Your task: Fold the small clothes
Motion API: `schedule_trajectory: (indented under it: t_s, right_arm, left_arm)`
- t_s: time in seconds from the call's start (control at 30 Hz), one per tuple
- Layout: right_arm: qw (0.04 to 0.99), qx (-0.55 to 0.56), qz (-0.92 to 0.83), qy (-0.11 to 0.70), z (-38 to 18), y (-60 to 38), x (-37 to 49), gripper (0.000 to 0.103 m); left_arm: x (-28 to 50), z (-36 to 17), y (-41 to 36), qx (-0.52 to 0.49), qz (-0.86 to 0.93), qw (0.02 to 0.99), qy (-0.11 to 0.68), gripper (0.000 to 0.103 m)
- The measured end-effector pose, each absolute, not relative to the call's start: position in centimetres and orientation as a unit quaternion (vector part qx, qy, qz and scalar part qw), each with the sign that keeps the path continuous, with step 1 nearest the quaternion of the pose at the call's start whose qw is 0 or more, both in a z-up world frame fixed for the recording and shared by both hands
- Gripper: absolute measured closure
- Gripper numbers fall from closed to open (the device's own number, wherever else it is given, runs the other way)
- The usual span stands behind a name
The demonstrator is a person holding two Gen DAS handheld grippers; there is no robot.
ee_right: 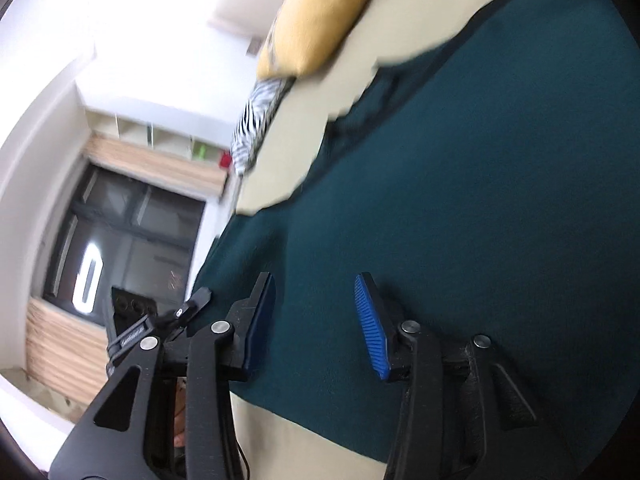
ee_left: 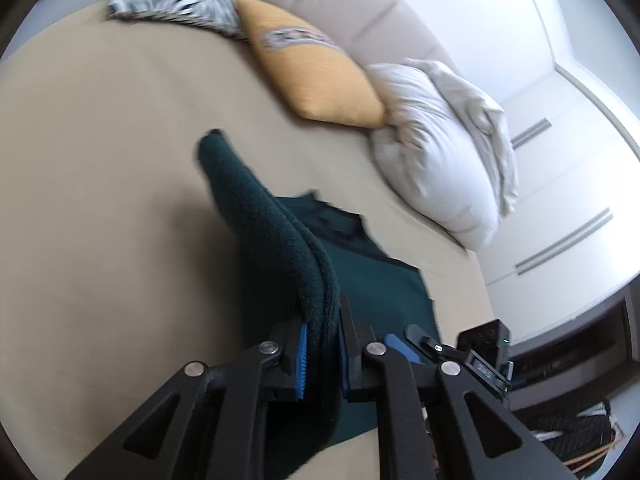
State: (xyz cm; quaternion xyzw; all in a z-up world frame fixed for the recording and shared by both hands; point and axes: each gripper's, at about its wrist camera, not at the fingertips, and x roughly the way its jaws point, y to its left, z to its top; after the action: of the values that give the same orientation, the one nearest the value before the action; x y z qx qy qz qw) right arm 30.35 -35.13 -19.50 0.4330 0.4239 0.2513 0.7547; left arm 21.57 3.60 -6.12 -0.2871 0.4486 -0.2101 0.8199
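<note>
Folding had barely begun: left gripper pinched a lifted edge of the dark green garment, which lay at 6 o'clock on the beige bed. Right gripper hovered parted, empty; most folds remained.

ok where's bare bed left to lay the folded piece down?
Free: the wide tan sheet left of the green garment, up to the zebra cushion. Crowded: the headboard side, where the yellow cushion and white pillow sit. Left gripper is shut on the garment's edge.
</note>
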Motion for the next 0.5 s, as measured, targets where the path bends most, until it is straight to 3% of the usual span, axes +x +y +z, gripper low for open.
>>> schedule_trajectory:
  t_s: [0.13, 0.27, 0.33, 0.43, 0.5]
  right_arm:
    - [0.741, 0.483, 0.236, 0.402, -19.8, -41.0, 30.0, 0.062]
    - [0.714, 0.528, 0.233, 0.397, -21.7, -45.1, 29.1, 0.064]
    - [0.702, 0.542, 0.240, 0.394, -22.3, -45.8, 29.0, 0.064]
    - [0.704, 0.532, 0.244, 0.402, -22.1, -46.2, 29.1, 0.064]
    - [0.706, 0.527, 0.241, 0.407, -21.9, -46.2, 29.3, 0.064]
  left_arm:
    - [22.8, -5.7, -5.7, -0.254, -0.262, 0.814, 0.451, 0.090]
    - [24.5, -9.2, -12.5, -0.278, -0.299, 0.770, 0.491, 0.086]
    - [24.1, -9.4, -13.0, -0.305, -0.323, 0.751, 0.488, 0.086]
    - [22.7, -7.0, -11.6, -0.286, -0.340, 0.774, 0.451, 0.066]
    - [22.3, -5.8, -9.2, -0.287, -0.334, 0.789, 0.429, 0.065]
